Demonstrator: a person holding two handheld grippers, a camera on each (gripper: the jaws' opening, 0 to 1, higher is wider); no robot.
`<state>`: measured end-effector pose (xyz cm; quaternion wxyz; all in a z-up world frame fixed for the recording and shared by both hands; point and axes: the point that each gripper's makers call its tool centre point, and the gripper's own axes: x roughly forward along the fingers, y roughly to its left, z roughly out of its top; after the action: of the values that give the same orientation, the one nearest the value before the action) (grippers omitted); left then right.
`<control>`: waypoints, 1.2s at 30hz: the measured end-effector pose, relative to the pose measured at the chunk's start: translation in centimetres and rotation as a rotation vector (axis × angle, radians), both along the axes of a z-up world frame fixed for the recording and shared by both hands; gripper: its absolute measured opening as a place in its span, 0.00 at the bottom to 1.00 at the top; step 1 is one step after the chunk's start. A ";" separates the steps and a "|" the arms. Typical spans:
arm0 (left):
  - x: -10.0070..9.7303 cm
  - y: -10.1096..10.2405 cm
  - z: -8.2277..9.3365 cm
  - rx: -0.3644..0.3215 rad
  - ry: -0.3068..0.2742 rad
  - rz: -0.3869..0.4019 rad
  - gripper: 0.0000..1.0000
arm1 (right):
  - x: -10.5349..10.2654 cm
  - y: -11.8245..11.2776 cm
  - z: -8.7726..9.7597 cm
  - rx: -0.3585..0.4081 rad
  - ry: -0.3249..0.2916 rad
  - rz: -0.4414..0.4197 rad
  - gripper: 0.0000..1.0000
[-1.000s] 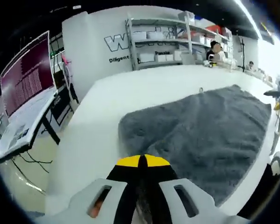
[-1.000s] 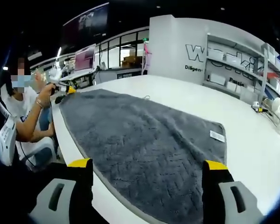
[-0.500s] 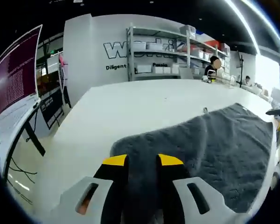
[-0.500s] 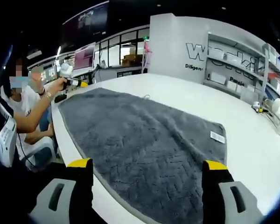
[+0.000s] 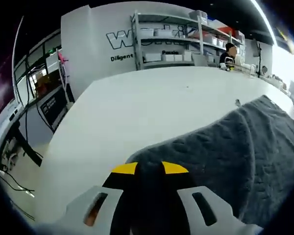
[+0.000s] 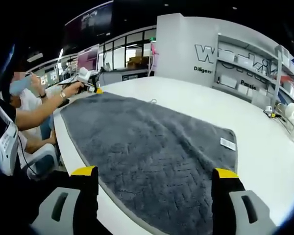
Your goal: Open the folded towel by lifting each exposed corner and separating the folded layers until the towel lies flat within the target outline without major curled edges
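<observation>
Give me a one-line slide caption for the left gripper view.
Left gripper shut on an edge of the grey plush towel, lifting it off the white table.

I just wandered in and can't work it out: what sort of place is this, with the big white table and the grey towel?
Probably a workshop or lab inside an open office. Metal shelving with white boxes stands against a wall with large lettering, the long white table holds the grey towel, and more desks with screens sit behind.
</observation>
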<state>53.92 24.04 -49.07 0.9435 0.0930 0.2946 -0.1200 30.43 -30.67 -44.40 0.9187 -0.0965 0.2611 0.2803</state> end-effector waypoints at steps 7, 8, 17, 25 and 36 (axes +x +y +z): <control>1.2 0.2 -0.3 0.068 -0.020 -0.020 0.03 | 0.1 -0.2 -0.2 -0.002 0.005 -0.003 0.98; 1.3 0.2 -0.3 0.074 -0.022 -0.018 0.03 | 0.1 -0.2 -0.3 -0.002 0.005 -0.002 0.98; 1.8 1.3 -0.3 0.115 -0.032 0.024 0.03 | -0.1 -0.6 -0.3 0.003 0.004 -0.012 0.98; 1.5 1.3 -0.1 0.098 -0.036 0.020 0.08 | -0.5 -0.9 -0.3 0.008 0.000 -0.023 0.98; -3.8 -0.2 3.4 -0.028 -0.097 -0.021 0.49 | -1.1 -1.1 -0.2 0.020 -0.011 -0.030 0.99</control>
<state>50.10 23.88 -45.68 0.9565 0.0886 0.2460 -0.1292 29.34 -31.82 -44.65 0.9251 -0.0850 0.2547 0.2686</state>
